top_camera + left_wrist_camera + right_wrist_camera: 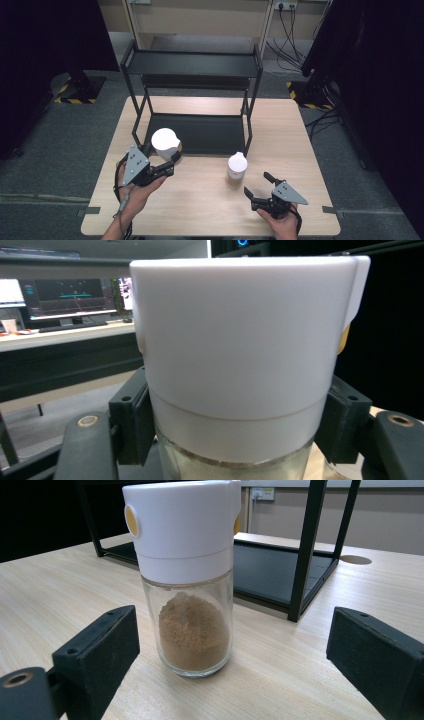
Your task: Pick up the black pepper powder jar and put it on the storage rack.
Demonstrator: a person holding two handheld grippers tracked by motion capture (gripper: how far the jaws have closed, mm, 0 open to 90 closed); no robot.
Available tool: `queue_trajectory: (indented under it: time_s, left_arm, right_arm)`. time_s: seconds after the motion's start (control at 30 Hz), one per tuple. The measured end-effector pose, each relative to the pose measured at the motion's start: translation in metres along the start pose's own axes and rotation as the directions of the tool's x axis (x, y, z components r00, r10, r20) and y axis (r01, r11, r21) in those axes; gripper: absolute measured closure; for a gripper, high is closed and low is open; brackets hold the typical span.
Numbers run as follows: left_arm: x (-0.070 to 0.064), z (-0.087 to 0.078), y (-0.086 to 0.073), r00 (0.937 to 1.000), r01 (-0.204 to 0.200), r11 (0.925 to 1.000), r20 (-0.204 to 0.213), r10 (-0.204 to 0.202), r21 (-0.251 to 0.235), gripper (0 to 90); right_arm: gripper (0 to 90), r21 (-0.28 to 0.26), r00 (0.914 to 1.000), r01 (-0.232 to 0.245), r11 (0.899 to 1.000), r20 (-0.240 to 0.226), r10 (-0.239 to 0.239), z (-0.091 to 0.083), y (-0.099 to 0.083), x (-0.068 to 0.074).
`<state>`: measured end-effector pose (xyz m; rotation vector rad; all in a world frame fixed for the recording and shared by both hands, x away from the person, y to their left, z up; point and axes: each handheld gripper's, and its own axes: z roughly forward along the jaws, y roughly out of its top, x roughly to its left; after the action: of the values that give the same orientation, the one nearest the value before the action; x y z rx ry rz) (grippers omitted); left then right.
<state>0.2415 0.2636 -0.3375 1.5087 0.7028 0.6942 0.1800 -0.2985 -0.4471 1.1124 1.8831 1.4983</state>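
My left gripper (pixel 167 161) is shut on a white-capped glass jar (pixel 165 141), held above the table near the rack's lower shelf. In the left gripper view that jar (pixel 240 365) sits between the two black jaws, which press on its sides just under the white cap. A second jar (pixel 237 170) with a white cap, yellow buttons and brown powder stands upright on the table. My right gripper (pixel 259 185) is open just in front of it; in the right gripper view the jar (pixel 190 580) stands between and beyond the spread jaws, untouched.
A black two-tier metal rack (pixel 192 95) stands at the back of the wooden table (pixel 200 205), its lower shelf (pixel 200 132) and top shelf (pixel 192 64) bare. Cables (pixel 290 35) and dark stands lie on the floor beyond.
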Motion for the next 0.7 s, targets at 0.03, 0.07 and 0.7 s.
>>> queue_trajectory:
  time_s: [0.03, 0.07, 0.7]
  left_arm:
    - [0.001, 0.001, 0.002, 1.0, -0.003, 1.0, -0.004, 0.003, -0.002, 30.4]
    - [0.001, 0.002, 0.004, 0.9999, -0.006, 1.0, -0.009, 0.006, -0.004, 30.4]
    - [0.008, 0.014, 0.034, 0.9975, -0.028, 0.9991, -0.065, 0.026, -0.031, 30.4]
  right_arm:
    - [7.0, 0.0, 1.0, 0.0, 1.0, 0.0, 0.0, 0.0, 0.0, 0.0]
    - [7.0, 0.001, 1.0, -0.001, 1.0, 0.0, 0.001, 0.0, 0.0, 0.0]
    - [7.0, -0.001, 1.0, 0.001, 1.0, 0.002, -0.001, 0.0, 0.0, 0.001]
